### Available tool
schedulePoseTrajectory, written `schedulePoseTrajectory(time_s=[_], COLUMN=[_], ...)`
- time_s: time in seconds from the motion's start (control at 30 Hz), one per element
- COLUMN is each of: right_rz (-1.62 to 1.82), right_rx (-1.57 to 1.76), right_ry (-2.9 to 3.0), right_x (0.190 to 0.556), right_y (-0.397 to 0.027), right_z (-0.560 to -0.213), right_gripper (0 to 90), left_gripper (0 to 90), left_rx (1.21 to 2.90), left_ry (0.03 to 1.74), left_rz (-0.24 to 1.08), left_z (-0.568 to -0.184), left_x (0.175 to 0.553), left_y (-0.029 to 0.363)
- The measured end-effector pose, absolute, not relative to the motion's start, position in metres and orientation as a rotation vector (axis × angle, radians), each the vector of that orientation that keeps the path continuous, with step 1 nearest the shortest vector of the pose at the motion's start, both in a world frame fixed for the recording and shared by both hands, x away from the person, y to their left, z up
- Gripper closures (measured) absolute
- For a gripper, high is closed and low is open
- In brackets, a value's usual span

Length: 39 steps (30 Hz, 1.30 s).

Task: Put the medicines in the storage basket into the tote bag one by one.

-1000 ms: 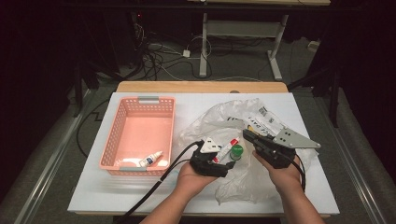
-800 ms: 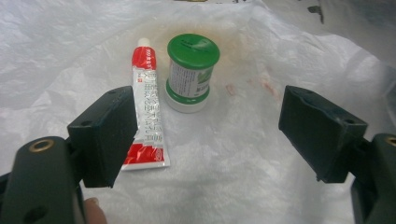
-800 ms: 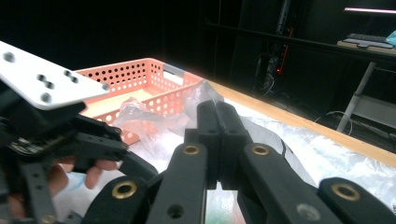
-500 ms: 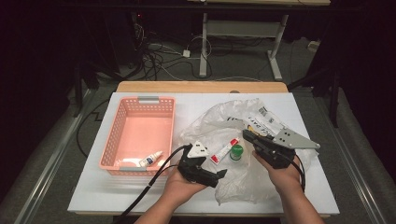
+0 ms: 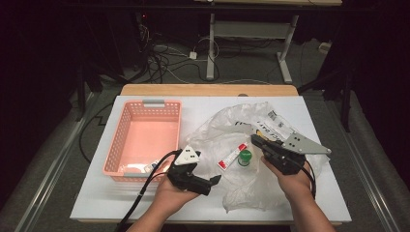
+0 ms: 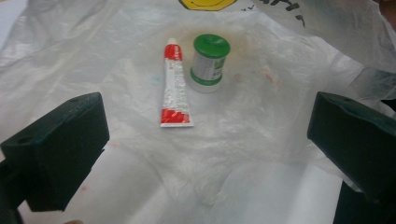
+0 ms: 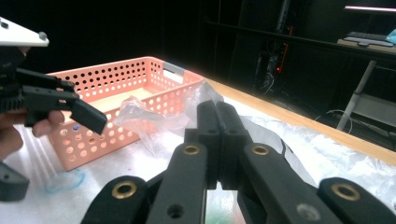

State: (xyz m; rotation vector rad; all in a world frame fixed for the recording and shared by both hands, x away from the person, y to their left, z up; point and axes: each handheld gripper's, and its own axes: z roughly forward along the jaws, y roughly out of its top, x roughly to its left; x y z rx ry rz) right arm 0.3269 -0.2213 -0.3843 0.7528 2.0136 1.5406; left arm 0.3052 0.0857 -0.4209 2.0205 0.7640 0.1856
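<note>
Crinkled plastic bag (image 5: 251, 145) on white surface (image 5: 96, 193); red-white tube (image 6: 175, 84) and green-capped jar (image 6: 209, 63) lie on it, side by side. Left tongs (image 5: 205, 180) just opened, empty. Right tongs (image 5: 256, 141) pinch bag edge, pressed together. Basket (image 5: 145, 104) items half-hidden.

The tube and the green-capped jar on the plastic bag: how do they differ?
The tube lies flat, while the green-capped jar stands upright. The tube is long, flat and red and white; the jar is short and round with a green lid. Both rest side by side on the clear plastic bag, held by neither gripper.
</note>
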Motion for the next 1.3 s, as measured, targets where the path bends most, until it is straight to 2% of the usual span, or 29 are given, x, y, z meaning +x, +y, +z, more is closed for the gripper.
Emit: schedulePoseTrajectory(time_s=[0.93,1.3], right_rz=[1.543,1.546], right_rx=[0.752,0.753], right_ry=[2.006,2.005], right_x=[0.327,0.327], right_y=[-0.223,-0.223], right_z=[-0.384,-0.383], right_gripper=[90.0,90.0], left_gripper=[0.0,0.0], left_rx=[1.912,1.917], left_ry=[1.004,1.086], left_rz=[0.297,0.352], left_z=[-0.422,-0.425], left_x=[0.315,0.311], left_y=[0.183,0.213])
